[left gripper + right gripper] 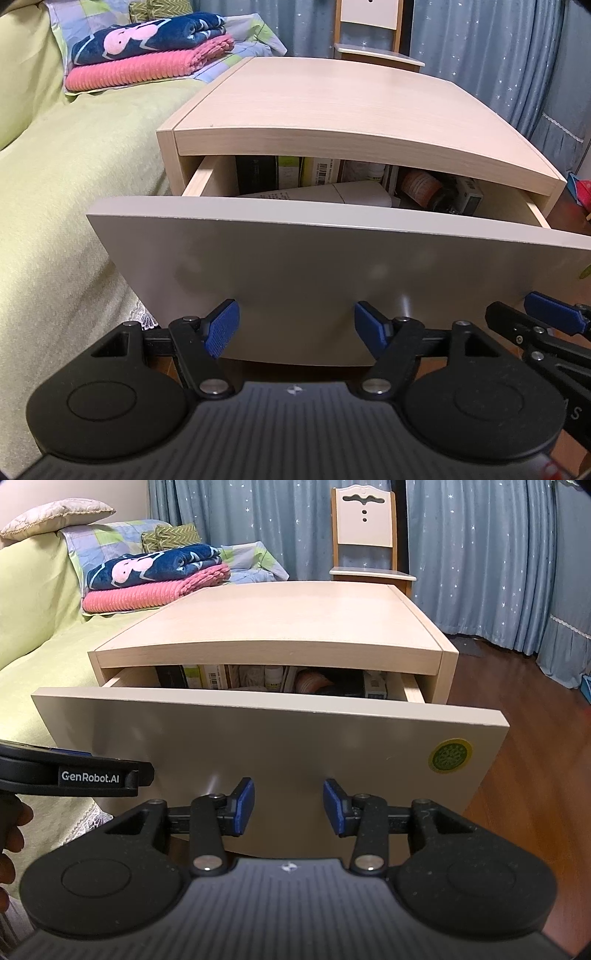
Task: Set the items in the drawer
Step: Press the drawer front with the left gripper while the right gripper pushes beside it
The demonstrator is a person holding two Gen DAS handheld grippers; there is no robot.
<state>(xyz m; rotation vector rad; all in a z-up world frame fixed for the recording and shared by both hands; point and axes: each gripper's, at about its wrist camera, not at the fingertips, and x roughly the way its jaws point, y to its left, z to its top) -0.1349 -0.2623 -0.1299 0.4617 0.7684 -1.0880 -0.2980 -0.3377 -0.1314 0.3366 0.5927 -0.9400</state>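
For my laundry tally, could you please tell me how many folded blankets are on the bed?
2, stacked near the pillows: a navy patterned blanket lying on a pink ribbed blanket. Others may be hidden.

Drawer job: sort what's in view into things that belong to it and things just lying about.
Belongs to the job:
- open drawer, already holding boxes and bottles
- left claw, open, empty
- right claw, open, empty

Just lying about:
- folded blankets
- bed
- chair
- curtains

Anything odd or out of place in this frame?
Mostly tidy. The drawer is only partly open and crammed; a white tube lies slanted across the upright boxes. Both the left gripper and right gripper are open and empty.
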